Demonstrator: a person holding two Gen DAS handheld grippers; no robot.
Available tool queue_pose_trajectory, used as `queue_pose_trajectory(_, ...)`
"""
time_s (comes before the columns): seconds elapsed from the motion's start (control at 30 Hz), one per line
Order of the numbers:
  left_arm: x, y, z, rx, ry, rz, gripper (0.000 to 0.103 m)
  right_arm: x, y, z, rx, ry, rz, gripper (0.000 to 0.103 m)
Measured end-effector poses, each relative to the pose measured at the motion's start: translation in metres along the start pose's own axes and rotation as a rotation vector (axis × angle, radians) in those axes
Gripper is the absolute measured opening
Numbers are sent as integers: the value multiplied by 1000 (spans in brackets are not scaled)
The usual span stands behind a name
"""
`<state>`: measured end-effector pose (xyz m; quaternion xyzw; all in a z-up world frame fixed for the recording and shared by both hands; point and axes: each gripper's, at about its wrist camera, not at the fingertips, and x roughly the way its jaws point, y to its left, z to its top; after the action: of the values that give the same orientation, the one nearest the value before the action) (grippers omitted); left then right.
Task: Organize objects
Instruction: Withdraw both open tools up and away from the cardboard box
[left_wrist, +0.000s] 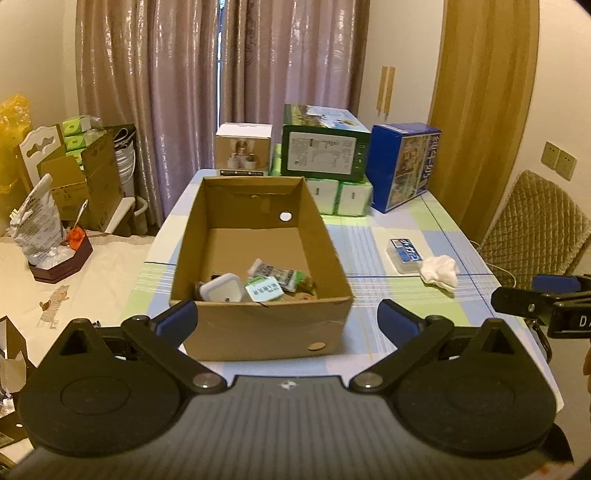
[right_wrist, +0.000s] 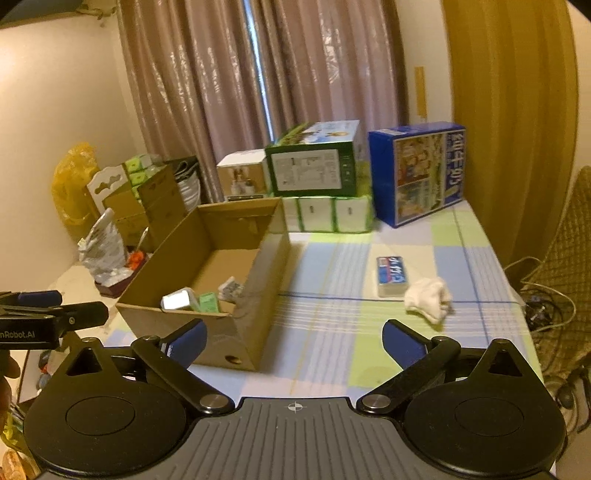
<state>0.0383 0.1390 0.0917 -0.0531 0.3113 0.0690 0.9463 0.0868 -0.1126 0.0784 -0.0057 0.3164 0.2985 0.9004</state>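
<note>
Checked worktop: cardboard box part-filled; card pack and white cloth right of it remain; both grippers' jaws open, empty.

The cardboard box stands open on top, so a gripper can go in from above. Its far half is bare; small things sit in the near end. On the table, the cloth between the box and the blue card pack is free. A white cloth lies just beside the pack. Big boxes block the far edge.
</note>
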Motion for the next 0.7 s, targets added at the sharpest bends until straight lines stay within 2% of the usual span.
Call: queue_pose_trajectory(0.7,4,-49,-19,65,-1,-73,101,-32,-51,-25,97,-3,-78,101)
